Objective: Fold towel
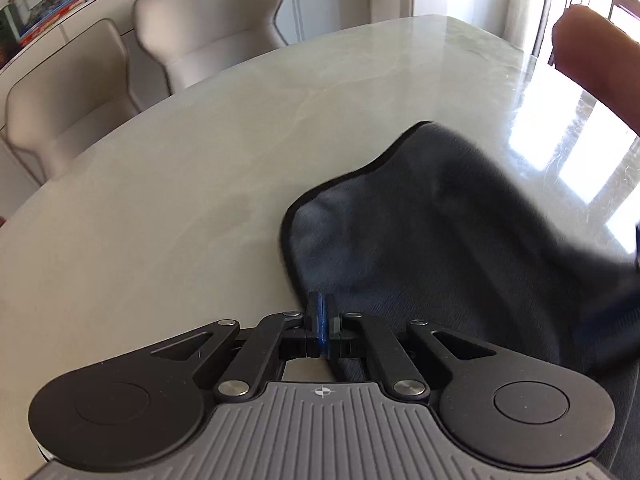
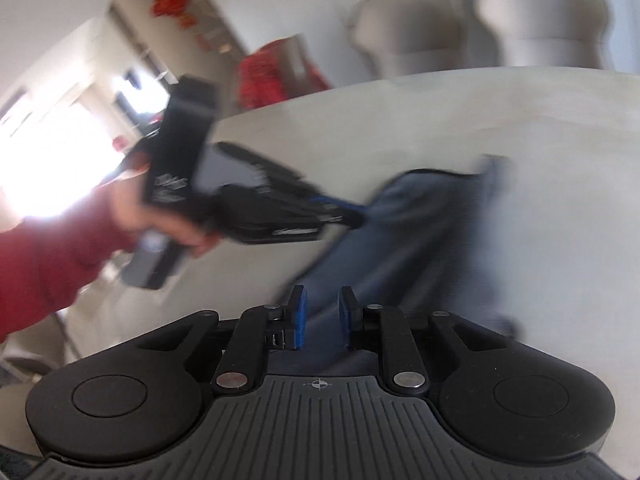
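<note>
A dark blue-grey towel (image 1: 432, 232) with black trim lies partly on the pale marble table (image 1: 180, 184), its right side lifted and blurred. My left gripper (image 1: 321, 312) is shut on the towel's near edge. In the right wrist view the left gripper (image 2: 352, 212) shows from the side, clamped on the towel (image 2: 420, 232). My right gripper (image 2: 322, 312) has its blue pads apart, with towel cloth between and below them; the view is blurred.
Two beige chairs (image 1: 200, 28) stand at the table's far side. A shelf with books (image 1: 36, 12) is at the far left. Bright window glare falls on the table's right part (image 1: 580, 152). The person's red sleeve (image 2: 44, 256) shows at the left.
</note>
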`<state>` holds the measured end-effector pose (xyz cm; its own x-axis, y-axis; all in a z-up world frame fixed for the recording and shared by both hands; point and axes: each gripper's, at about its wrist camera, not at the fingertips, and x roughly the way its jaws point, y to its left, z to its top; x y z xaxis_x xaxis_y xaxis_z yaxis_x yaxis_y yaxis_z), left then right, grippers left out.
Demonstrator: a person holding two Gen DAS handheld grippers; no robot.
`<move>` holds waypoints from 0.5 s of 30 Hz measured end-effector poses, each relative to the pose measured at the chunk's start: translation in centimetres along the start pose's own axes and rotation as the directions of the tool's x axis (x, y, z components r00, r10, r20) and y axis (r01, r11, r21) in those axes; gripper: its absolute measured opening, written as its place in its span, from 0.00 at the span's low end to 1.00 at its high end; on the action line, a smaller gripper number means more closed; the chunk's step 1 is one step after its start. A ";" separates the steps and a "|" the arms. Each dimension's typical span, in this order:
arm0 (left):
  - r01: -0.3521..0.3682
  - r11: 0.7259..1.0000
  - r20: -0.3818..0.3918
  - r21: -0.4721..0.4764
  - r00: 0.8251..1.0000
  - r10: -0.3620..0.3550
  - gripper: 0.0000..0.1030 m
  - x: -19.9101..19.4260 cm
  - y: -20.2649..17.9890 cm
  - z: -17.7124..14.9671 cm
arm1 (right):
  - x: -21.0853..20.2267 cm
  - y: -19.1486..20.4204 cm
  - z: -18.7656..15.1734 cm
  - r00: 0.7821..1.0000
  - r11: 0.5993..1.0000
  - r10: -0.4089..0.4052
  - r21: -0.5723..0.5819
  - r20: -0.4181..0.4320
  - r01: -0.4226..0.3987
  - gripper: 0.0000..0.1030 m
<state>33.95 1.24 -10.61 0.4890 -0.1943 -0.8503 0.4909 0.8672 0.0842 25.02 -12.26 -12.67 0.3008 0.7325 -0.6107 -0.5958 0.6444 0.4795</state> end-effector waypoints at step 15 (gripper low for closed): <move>0.233 0.971 0.094 0.049 0.967 -0.237 0.08 -2.9 -4.2 -1.2 | -4.5 -9.0 -0.2 0.943 0.912 -0.317 0.307 0.100 0.274 0.56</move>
<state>29.57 -1.25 -9.10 0.4244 -0.4362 -0.7935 0.6261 0.7745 -0.0909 28.90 -21.41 -14.43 0.5467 0.5088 -0.6650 -0.2321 0.8552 0.4635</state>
